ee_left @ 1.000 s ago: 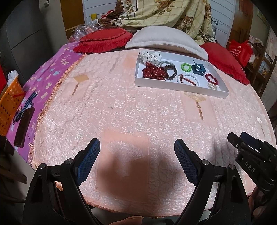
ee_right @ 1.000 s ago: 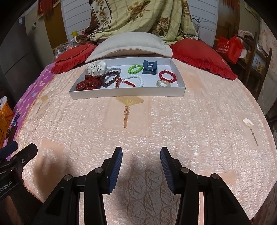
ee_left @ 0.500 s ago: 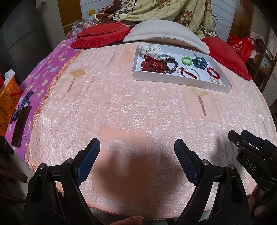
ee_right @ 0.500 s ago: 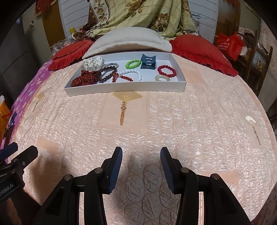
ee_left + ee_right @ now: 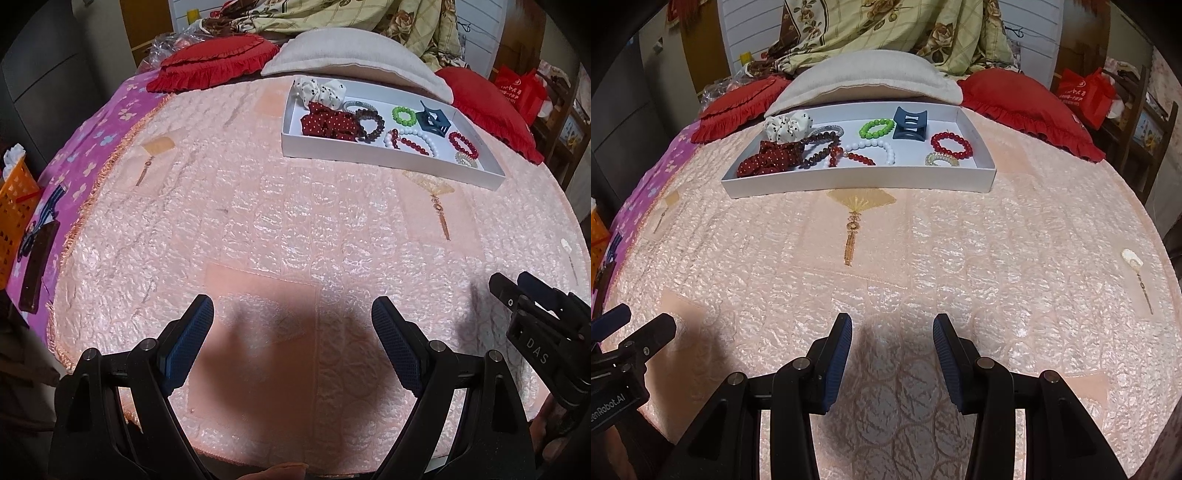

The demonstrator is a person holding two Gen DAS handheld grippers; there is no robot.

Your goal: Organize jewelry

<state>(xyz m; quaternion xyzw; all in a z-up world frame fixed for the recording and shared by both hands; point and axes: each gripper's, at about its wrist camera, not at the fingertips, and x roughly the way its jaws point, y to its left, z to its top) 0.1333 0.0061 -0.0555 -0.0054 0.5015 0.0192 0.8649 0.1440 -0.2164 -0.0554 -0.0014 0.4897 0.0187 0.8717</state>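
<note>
A white tray (image 5: 857, 182) stands at the far side of the pink quilted bed; it also shows in the left wrist view (image 5: 388, 157). In it lie a white dotted scrunchie (image 5: 786, 125), a dark red dotted scrunchie (image 5: 768, 160), a brown bead bracelet (image 5: 820, 147), a green bracelet (image 5: 875, 127), a white and red bead string (image 5: 866, 151), a dark blue hair claw (image 5: 910, 123), a red bracelet (image 5: 951, 144) and a pale bracelet (image 5: 942, 159). My left gripper (image 5: 291, 328) is open and empty over the near bed. My right gripper (image 5: 892, 349) is open and empty, well short of the tray.
Red cushions (image 5: 1027, 107) and a grey pillow (image 5: 864, 79) lie behind the tray. A purple blanket (image 5: 85, 162) and an orange basket (image 5: 11, 218) are at the left. Red bag (image 5: 1086, 92) and wooden shelf stand right. A small pale embroidered tassel motif (image 5: 1132, 258) marks the quilt at the right.
Both views have pushed forward and tipped slightly downward; the tray looks nearer. Both grippers stay open and empty.
</note>
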